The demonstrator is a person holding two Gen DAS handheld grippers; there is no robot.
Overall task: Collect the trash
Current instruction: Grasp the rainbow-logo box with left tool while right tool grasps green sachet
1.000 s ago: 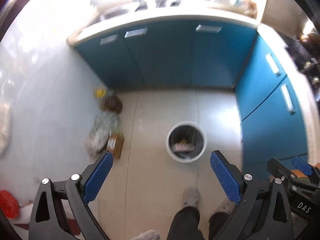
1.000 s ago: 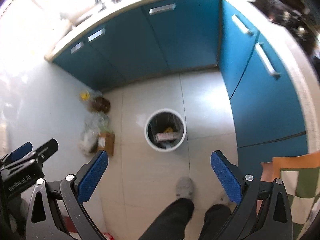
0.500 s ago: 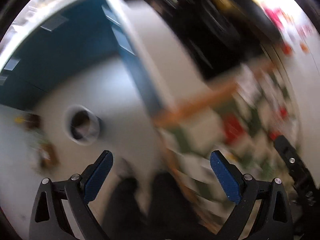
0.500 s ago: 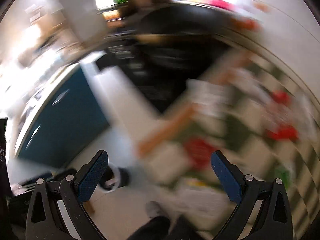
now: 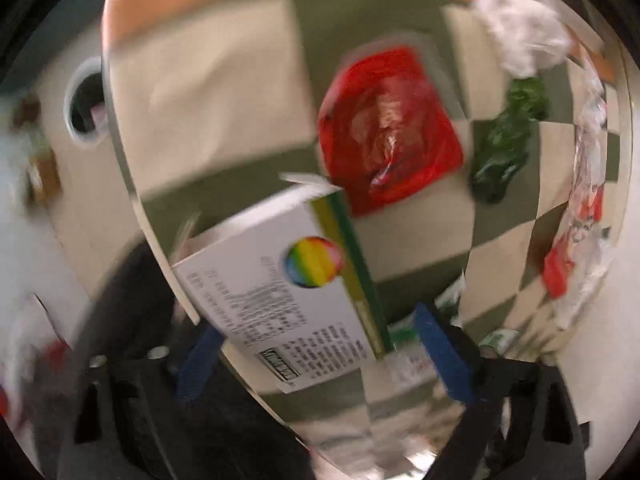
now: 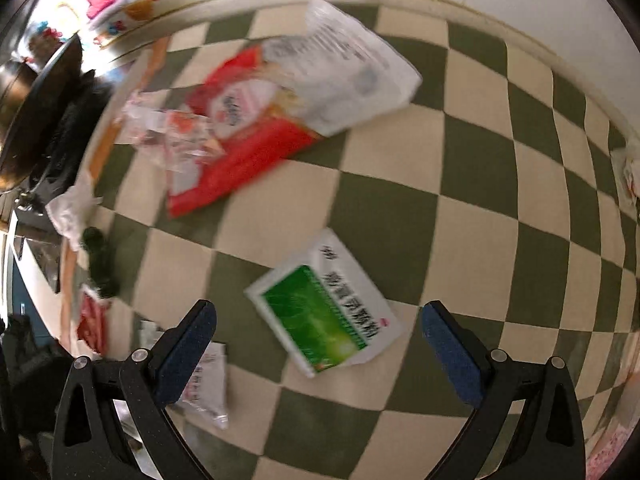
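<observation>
A white carton (image 5: pixel 280 288) with a rainbow disc and a green side sits at the near edge of the checked tablecloth (image 5: pixel 208 92). My left gripper (image 5: pixel 316 356) points down at it, its jaws closing around the carton's near end. The right pad still stands a little clear of it. Beyond lie a red plastic bag (image 5: pixel 388 128) and a dark green wrapper (image 5: pixel 508 144). My right gripper (image 6: pixel 316 344) hangs open over a green and white packet (image 6: pixel 324 308) lying flat on the cloth, with nothing between its pads.
A red and white bag (image 6: pixel 248 136) and a white plastic bag (image 6: pixel 352 76) lie further back. A small sachet (image 6: pixel 204 384), a red wrapper (image 6: pixel 92 320) and crumpled tissue (image 6: pixel 72 208) lie left. The white bin (image 5: pixel 86 106) stands on the floor beyond the table's edge.
Both grippers swung away from the floor and bin to point down over the checked table. The left one now has the carton between its jaws, which stand narrower.
</observation>
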